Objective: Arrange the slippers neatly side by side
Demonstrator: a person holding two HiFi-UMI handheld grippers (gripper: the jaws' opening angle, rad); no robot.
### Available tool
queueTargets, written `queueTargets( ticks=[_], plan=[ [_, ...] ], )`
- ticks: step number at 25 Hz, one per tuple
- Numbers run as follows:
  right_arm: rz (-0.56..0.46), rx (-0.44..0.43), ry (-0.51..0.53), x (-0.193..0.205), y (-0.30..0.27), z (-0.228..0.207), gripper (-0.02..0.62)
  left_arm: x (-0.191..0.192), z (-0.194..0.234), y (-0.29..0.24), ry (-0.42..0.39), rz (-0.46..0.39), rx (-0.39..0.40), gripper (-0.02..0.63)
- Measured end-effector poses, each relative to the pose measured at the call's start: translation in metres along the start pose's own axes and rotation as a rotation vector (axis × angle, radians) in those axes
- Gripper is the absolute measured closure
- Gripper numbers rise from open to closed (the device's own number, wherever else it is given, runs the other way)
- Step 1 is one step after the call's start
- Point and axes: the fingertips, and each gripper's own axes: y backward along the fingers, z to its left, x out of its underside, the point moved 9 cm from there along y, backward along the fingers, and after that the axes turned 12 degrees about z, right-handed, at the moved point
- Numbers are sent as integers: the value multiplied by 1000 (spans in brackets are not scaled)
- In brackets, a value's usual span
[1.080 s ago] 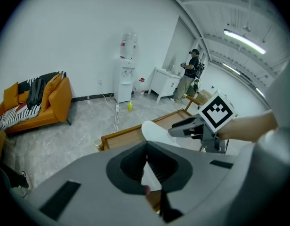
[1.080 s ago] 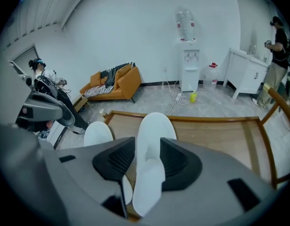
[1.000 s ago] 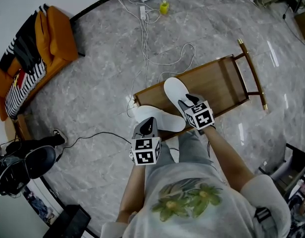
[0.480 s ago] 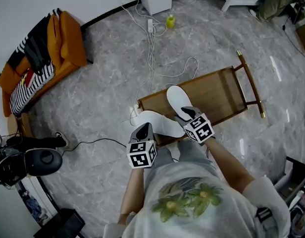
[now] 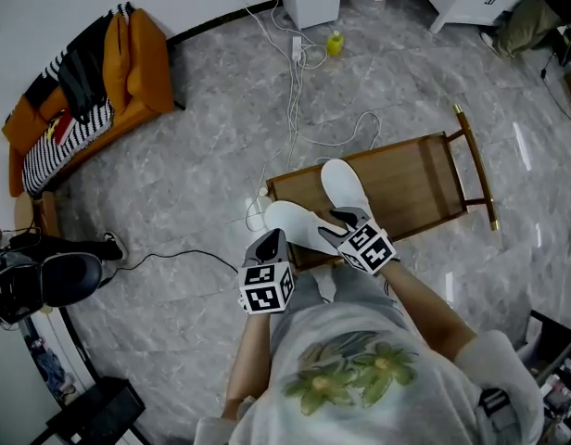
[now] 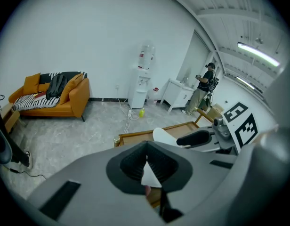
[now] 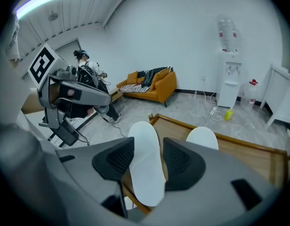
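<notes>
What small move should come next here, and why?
Probably swing the near slipper round with the right hand-held gripper, whose jaws straddle it, until it lies parallel beside the far slipper on the wooden tray: now the two sit at an angle.

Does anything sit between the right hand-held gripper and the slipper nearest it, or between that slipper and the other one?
Nothing visible. The right hand-held gripper has its open jaws astride the near slipper; only bare wood of the tray lies between that and the far slipper.
</notes>
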Motion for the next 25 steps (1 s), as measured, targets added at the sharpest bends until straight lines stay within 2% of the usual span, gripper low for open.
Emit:
queueTargets(
  ticks=[13,19,25],
  plan=[
    [132,-21,101,-15,-45,3,393,10,22,6,31,7,-21,591],
    [175,-20,160,-21,-64,5,390,10,30,3,12,32,-21,592],
    [233,-19,174,-21,-87,1,388,10,35,-2,-3,57,-12,591]
  ],
)
